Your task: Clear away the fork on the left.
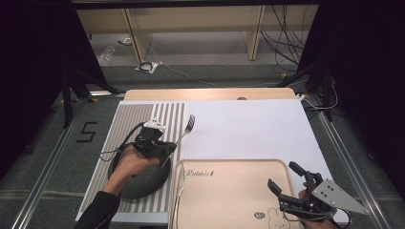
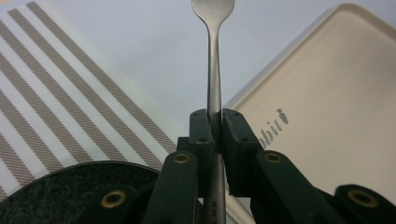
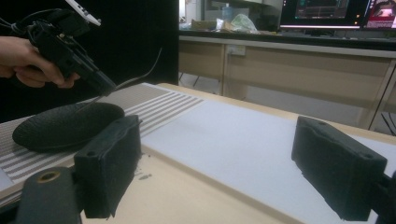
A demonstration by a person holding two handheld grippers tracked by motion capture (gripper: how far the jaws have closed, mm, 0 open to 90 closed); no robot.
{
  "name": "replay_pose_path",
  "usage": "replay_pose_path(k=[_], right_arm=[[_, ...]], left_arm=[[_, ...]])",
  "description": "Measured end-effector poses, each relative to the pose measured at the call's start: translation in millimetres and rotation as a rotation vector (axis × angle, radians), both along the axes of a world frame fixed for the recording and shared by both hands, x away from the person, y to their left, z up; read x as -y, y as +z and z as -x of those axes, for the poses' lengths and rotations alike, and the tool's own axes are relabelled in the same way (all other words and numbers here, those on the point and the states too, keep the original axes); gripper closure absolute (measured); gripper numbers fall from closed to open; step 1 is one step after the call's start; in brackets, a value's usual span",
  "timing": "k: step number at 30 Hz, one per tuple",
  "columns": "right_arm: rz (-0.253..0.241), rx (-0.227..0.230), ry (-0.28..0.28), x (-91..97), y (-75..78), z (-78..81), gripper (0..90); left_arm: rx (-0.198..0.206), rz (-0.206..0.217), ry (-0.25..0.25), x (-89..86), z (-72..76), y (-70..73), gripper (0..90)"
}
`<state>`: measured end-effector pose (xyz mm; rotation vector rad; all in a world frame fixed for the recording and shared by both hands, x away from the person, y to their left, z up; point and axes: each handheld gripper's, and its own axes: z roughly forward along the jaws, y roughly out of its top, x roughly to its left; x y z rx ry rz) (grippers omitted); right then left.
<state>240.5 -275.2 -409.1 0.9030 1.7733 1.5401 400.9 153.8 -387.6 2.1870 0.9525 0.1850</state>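
Holding fork by handle: left gripper fingers pinching it, tines up in air, above striped mat just beyond dark plate. Beige tray beside plate. Right gripper fingers spread, nothing between, over tray's near right corner.

Fork: smooth brushed metal with a dull sheen. Tray: smooth matt beige plastic. Striped mat: woven cloth; dark plate: matt, finely speckled surface.
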Motion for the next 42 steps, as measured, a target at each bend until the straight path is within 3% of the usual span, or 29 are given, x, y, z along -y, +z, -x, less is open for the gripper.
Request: replay_pose_path(k=[16, 31, 42], right_arm=[[0.001, -0.001, 0.0, 0.2, 0.1, 0.0, 16.7], [-0.005, -0.004, -0.003, 0.5, 0.5, 0.5, 16.7], [-0.004, 0.002, -0.005, 0.5, 0.5, 0.6, 16.7]], left_arm=[[-0.053, 0.013, -0.014, 10.2, 18.7, -11.1, 82.5], [-0.132, 0.032, -0.046, 27.3, 46.7, -32.5, 82.5], [-0.182, -0.017, -0.122, 52.9, 70.8, -46.0, 82.5]])
